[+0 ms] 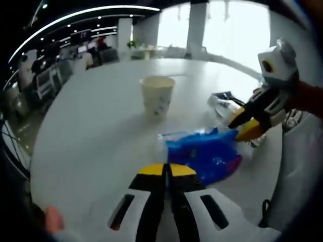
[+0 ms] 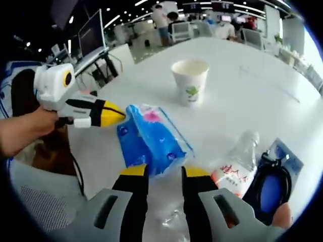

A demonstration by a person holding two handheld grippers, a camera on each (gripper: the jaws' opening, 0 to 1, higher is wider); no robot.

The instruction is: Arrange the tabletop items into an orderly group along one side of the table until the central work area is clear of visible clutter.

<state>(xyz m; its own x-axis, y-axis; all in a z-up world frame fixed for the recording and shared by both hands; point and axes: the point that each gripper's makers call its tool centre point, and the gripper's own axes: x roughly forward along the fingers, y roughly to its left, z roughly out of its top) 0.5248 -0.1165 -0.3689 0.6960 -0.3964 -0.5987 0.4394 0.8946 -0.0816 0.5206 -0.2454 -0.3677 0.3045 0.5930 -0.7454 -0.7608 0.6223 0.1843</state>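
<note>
A blue plastic packet [image 1: 207, 154] [image 2: 151, 136] lies flat on the white round table [image 1: 101, 126] [image 2: 242, 96]. My left gripper [image 1: 164, 170] [image 2: 113, 115] is shut with nothing in it, its yellow tips at the packet's edge. My right gripper [image 2: 165, 172] [image 1: 243, 129] is open, and the packet's opposite edge reaches in between its jaws. A paper cup [image 1: 157, 96] [image 2: 190, 78] stands upright beyond the packet. A clear plastic bottle [image 2: 237, 164] [image 1: 224, 107] lies on its side beside the right gripper.
A blue and black pouch with a black cable [image 2: 275, 181] [image 1: 224, 95] lies next to the bottle near the table edge. A hand [image 2: 25, 131] holds the left gripper. Office desks, chairs and people stand beyond the table.
</note>
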